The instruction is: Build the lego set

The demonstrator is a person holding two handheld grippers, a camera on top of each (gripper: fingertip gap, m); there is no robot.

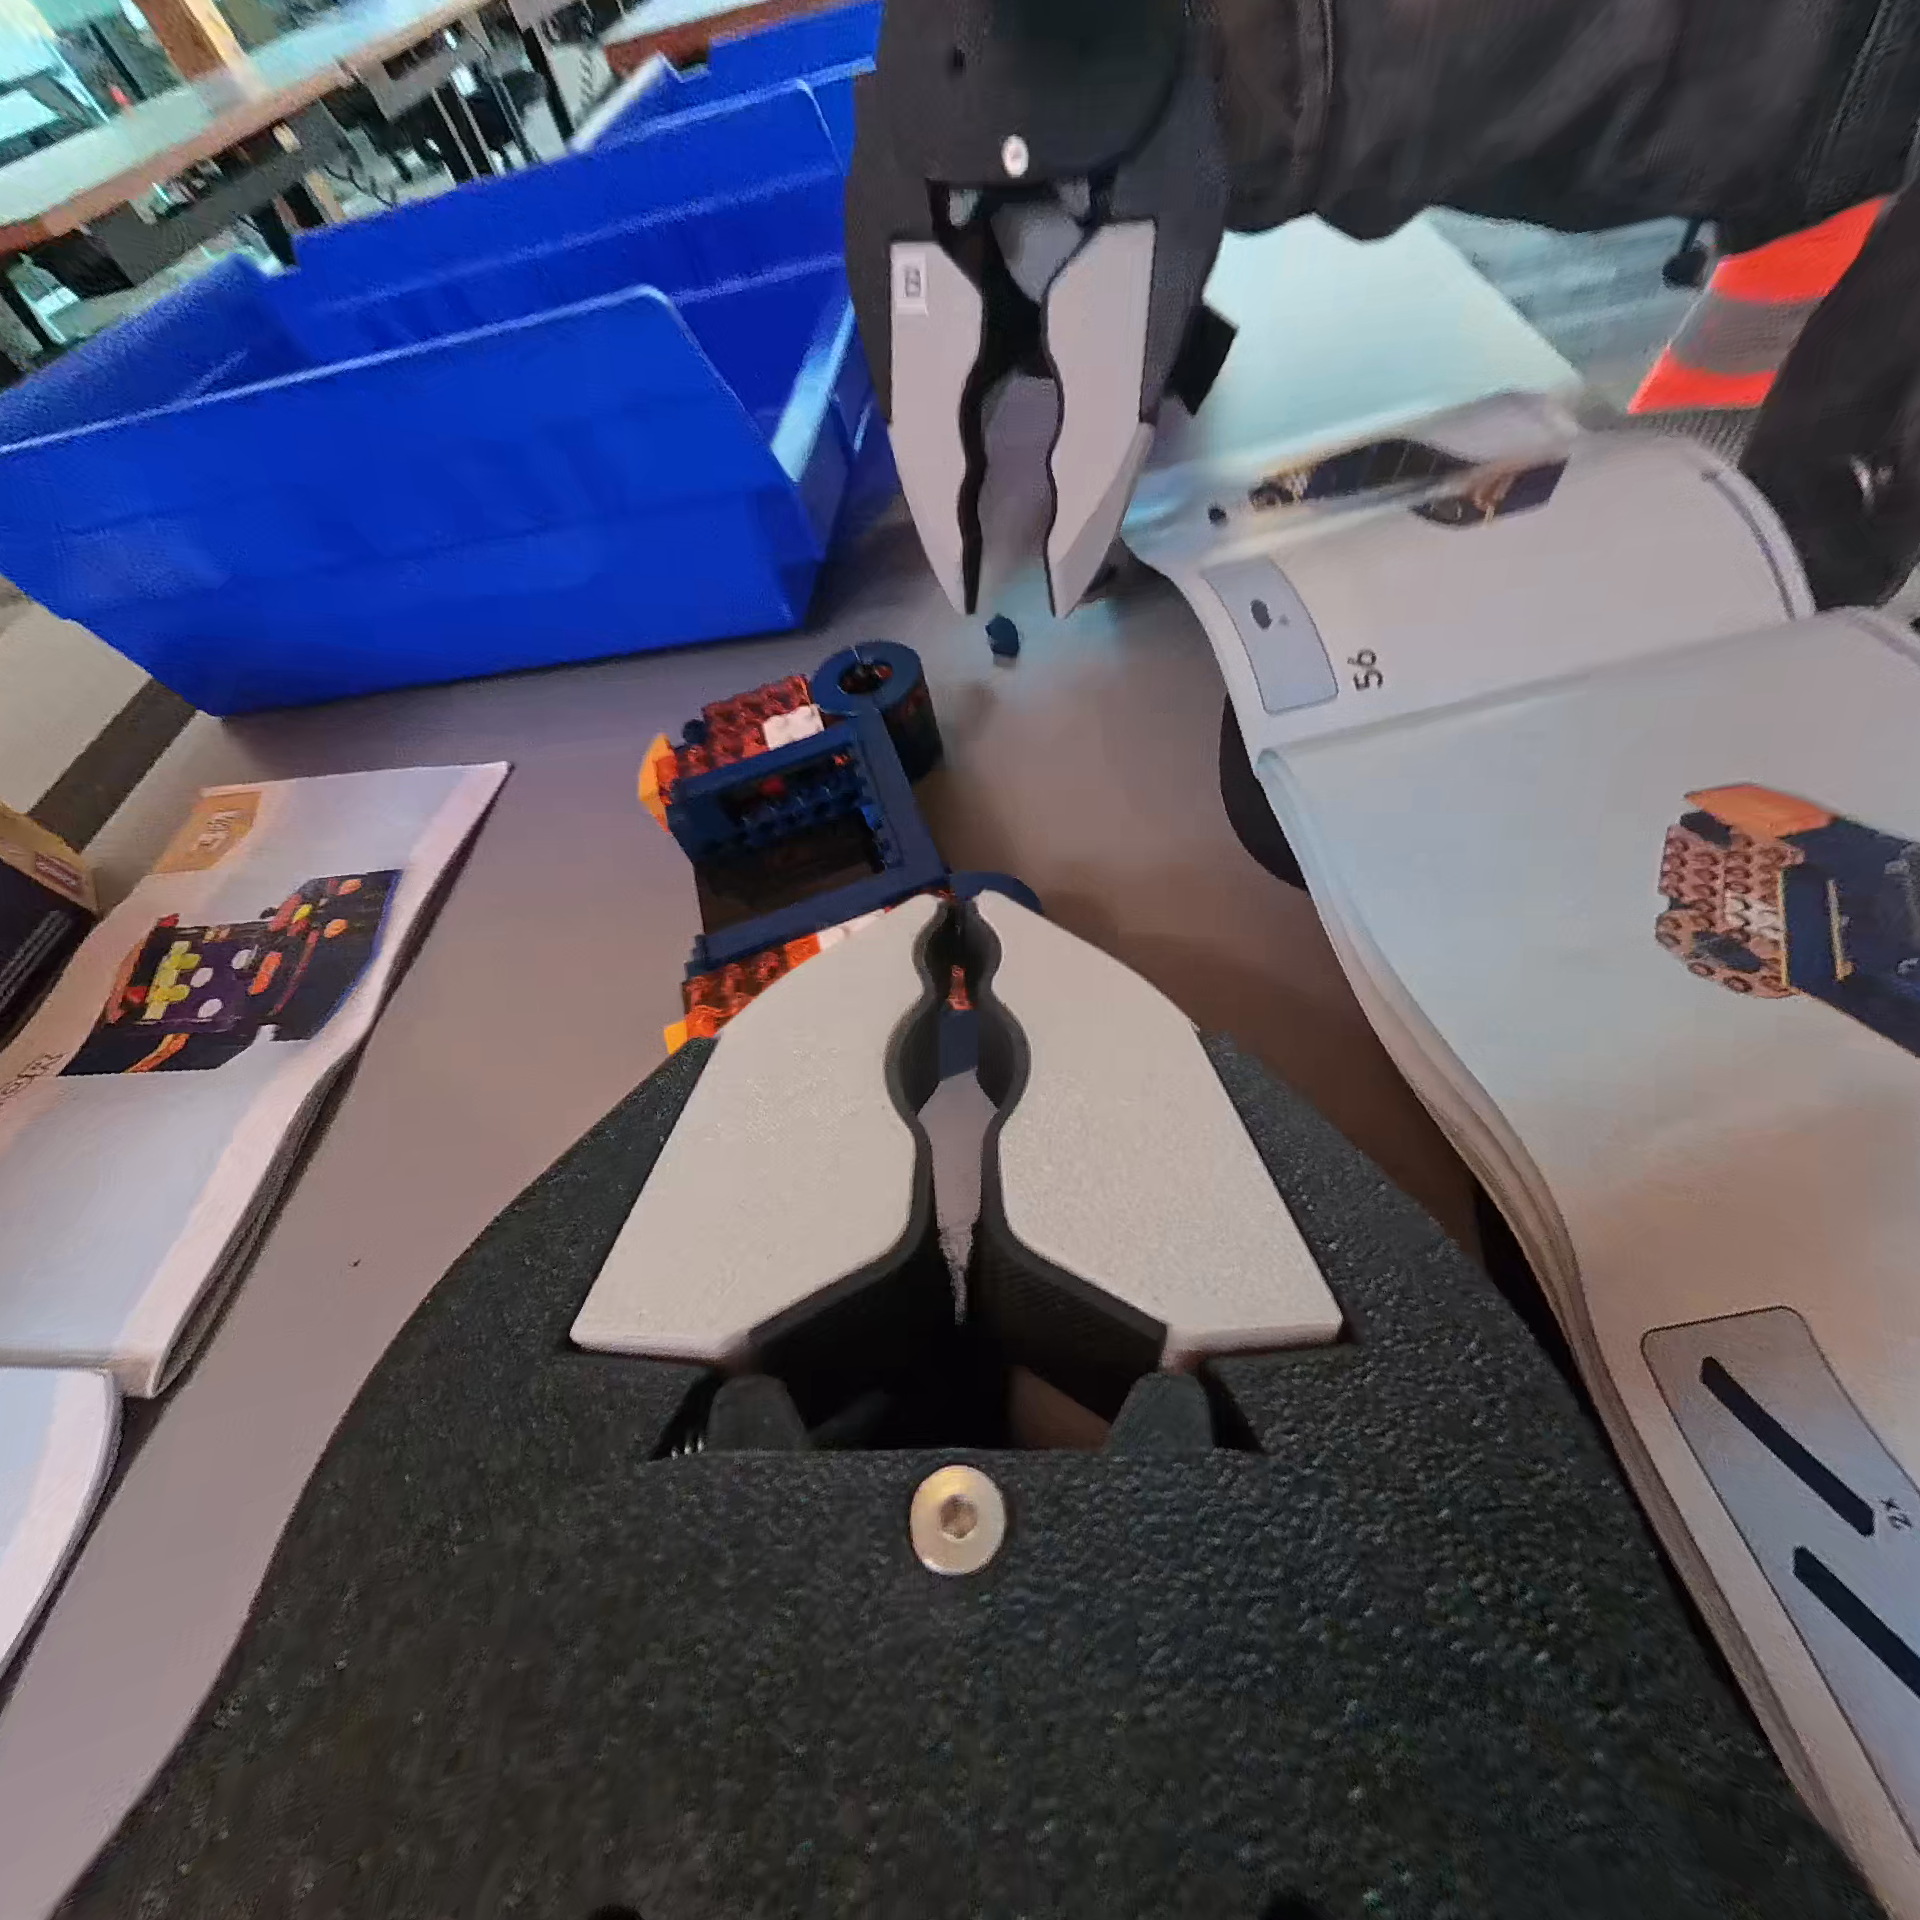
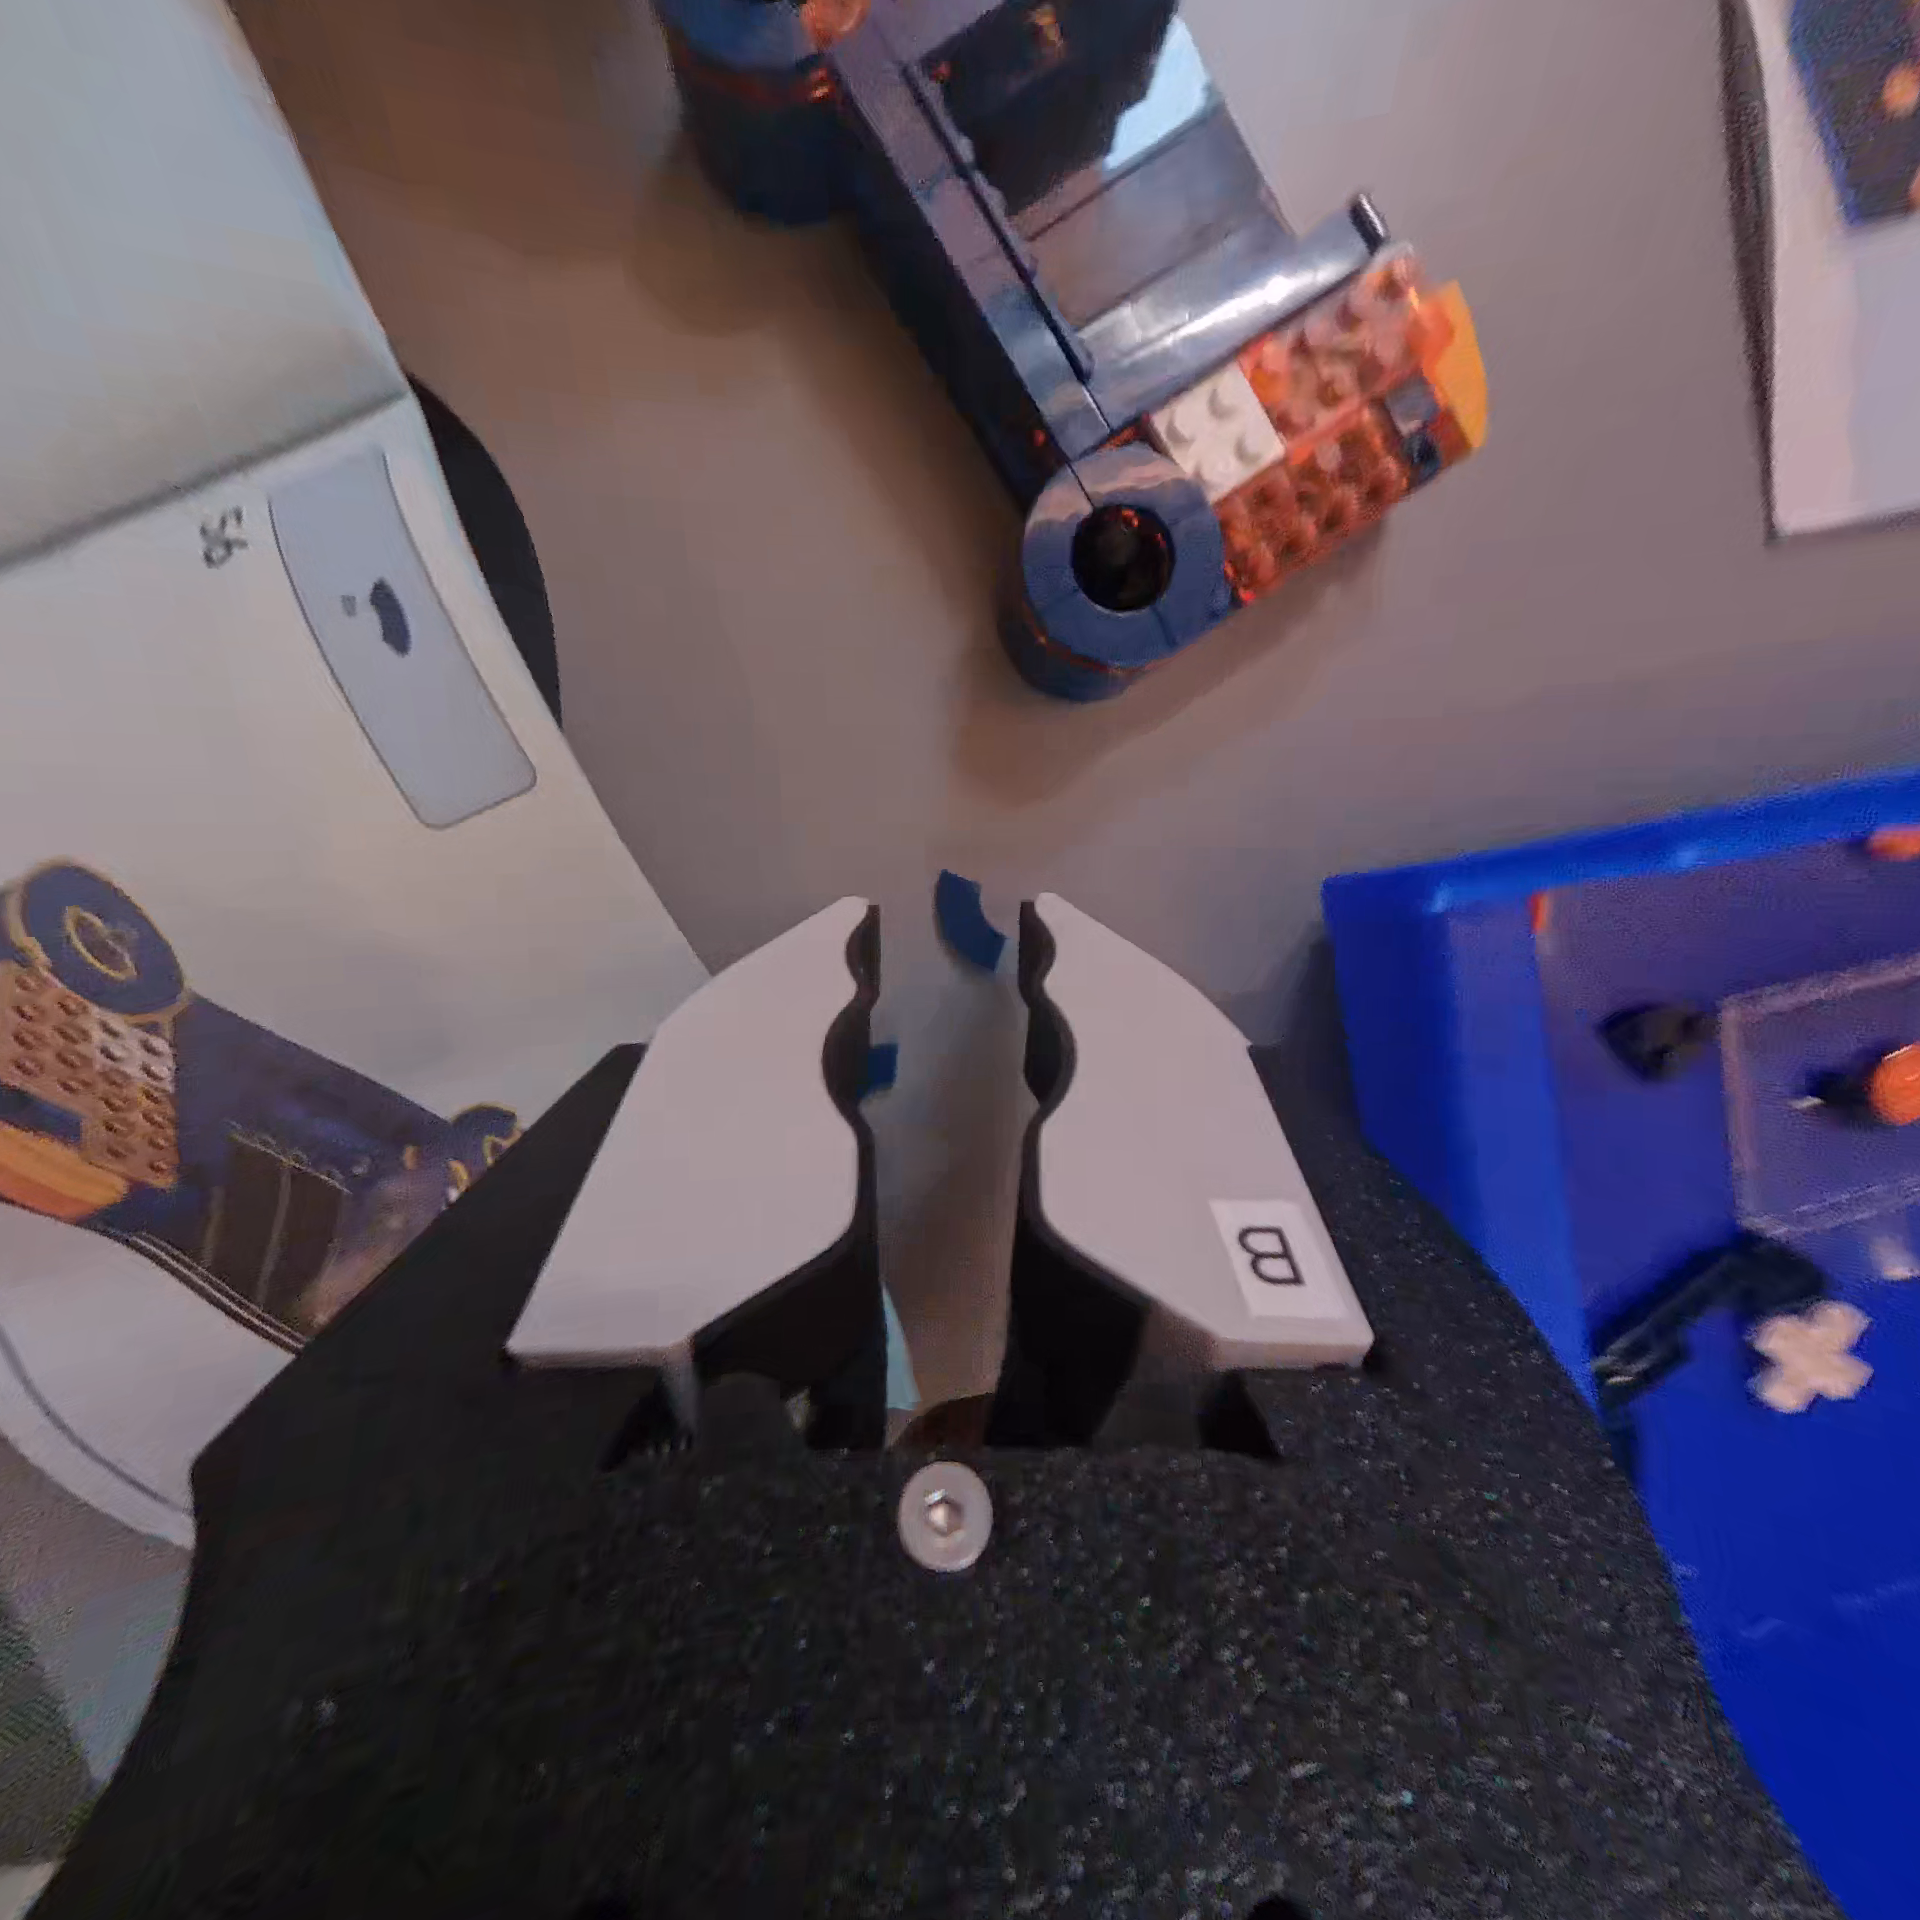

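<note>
A workshop or lab: long worktables (image 1: 208, 114) behind blue storage bins (image 1: 436, 499).

Two grippers (image 1: 961, 914) (image 2: 948, 914), three booklets (image 1: 1558, 987).

A plain grey-brown surface (image 1: 540, 1039) carries everything. Near its middle rests a partly built lego model (image 1: 800, 800) in dark blue, with translucent orange bricks and a white brick. A tiny dark blue piece (image 1: 1001, 634) lies just beyond it on the bare top. A blue plastic bin (image 1: 416, 499) stands at the far left. An open instruction booklet (image 1: 1558, 935) lies to the right, its pages curling upward. A second, closed booklet (image 1: 208, 1018) lies flat at the left, well apart from the model.
</note>
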